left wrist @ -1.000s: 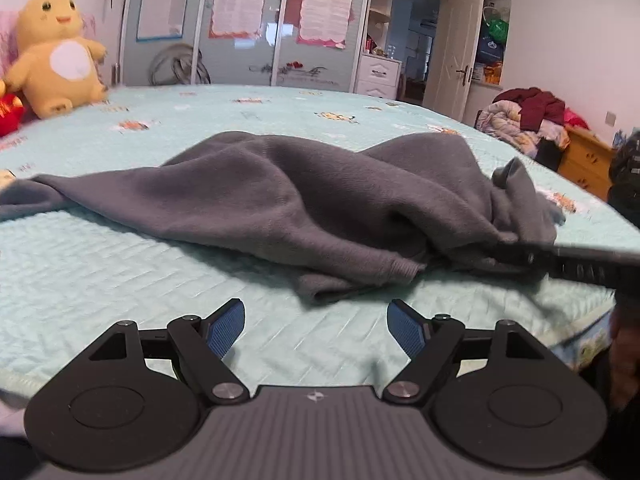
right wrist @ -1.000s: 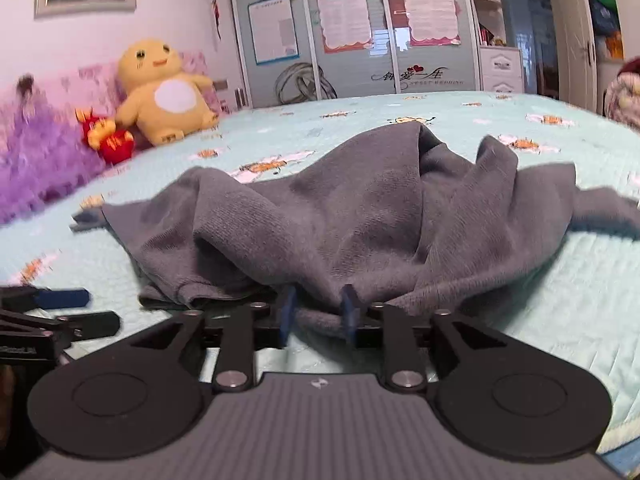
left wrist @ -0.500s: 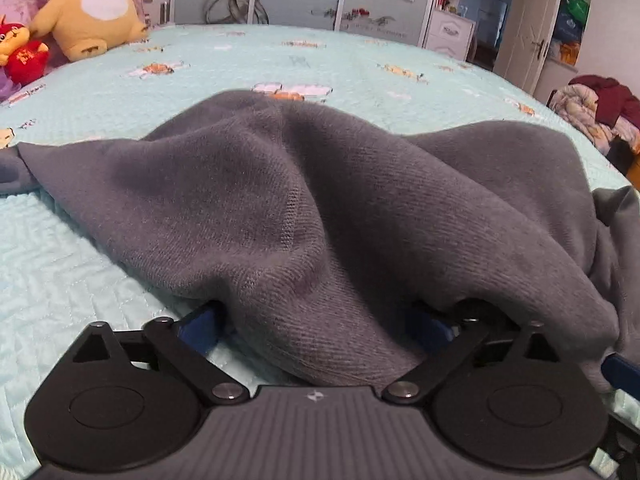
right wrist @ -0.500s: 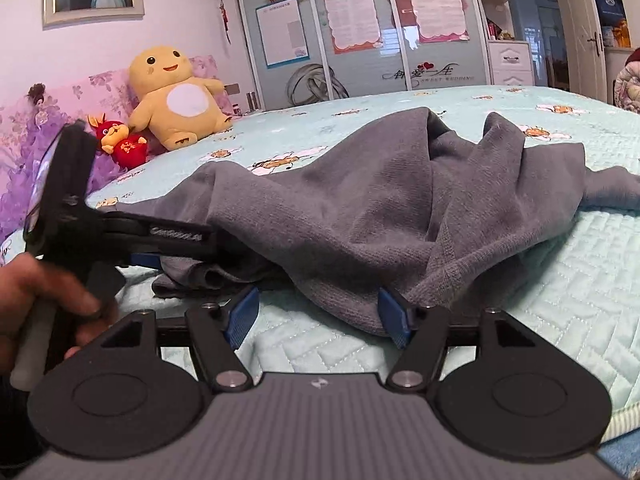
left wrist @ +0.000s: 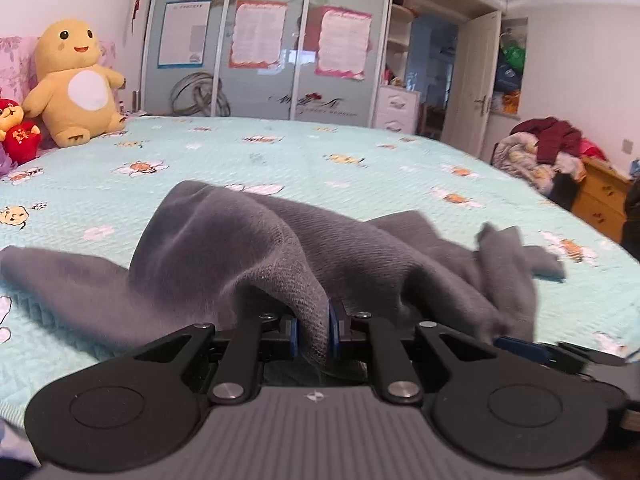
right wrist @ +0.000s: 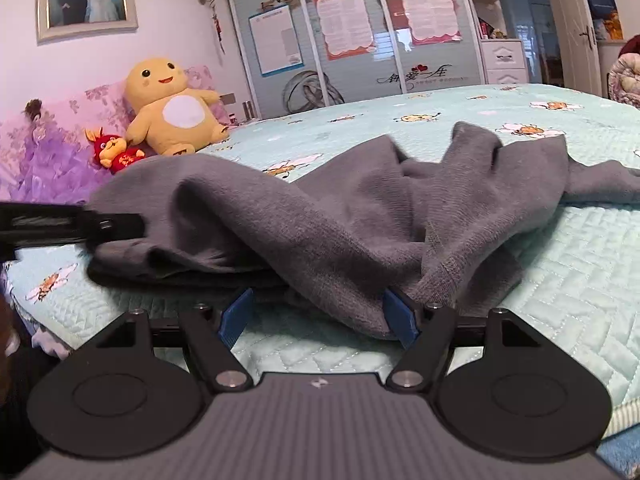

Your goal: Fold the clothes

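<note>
On the bed, left claw pinches grey garment; right claw gapes.

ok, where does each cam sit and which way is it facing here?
Left wrist: on the left gripper, looking slightly down across the bed toward the wardrobe; its jaws, just closed, pinch a fold of the grey garment.
Right wrist: on the right gripper, facing the same wardrobe from further right; its jaws, just opened, stand open with the garment's hem lying between them; the left gripper's arm enters at the left edge.
Shared: garment, bed, yellow plush toy, wardrobe.
</note>
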The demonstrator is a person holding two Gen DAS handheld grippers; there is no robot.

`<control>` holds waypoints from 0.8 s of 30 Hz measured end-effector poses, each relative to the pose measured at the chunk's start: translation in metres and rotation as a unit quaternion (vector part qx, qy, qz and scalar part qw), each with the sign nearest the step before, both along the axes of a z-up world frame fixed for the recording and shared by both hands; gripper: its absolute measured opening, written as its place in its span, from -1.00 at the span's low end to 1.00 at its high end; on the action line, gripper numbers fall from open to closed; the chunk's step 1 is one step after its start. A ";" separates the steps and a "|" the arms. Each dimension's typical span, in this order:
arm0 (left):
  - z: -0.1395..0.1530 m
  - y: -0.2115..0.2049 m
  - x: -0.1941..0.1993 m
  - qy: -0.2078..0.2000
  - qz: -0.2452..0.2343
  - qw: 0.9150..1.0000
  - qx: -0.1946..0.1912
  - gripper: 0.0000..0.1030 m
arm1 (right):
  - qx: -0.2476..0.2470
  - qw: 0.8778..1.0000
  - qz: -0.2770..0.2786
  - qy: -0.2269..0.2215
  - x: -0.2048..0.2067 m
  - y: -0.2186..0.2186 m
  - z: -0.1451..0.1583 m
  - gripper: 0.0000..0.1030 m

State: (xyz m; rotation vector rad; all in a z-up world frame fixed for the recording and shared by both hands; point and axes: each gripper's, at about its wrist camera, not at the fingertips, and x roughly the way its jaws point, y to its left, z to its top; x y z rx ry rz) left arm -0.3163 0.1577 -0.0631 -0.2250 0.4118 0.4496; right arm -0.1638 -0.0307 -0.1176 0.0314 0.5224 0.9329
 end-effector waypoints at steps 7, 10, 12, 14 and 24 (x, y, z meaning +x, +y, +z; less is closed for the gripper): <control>0.023 -0.005 -0.014 -0.022 -0.005 1.000 -0.015 -0.73 | 0.006 1.000 -0.016 -0.009 -0.006 -0.007 0.007 0.43; 0.031 -0.009 -0.018 -0.020 -0.002 1.000 -0.016 -0.71 | -0.005 0.999 -0.024 -0.027 -0.012 -0.007 0.011 0.47; 0.036 -0.010 -0.022 -0.023 0.004 1.000 -0.012 -0.66 | -0.008 0.999 -0.029 -0.038 -0.015 -0.008 0.013 0.56; 0.039 -0.010 -0.023 -0.026 0.008 1.000 -0.005 -0.48 | -0.006 0.999 -0.028 -0.039 -0.012 -0.011 0.016 0.56; 0.023 -0.016 -0.013 0.012 -0.021 1.000 0.006 0.26 | -0.055 0.998 -0.007 -0.034 0.012 0.012 0.050 -0.68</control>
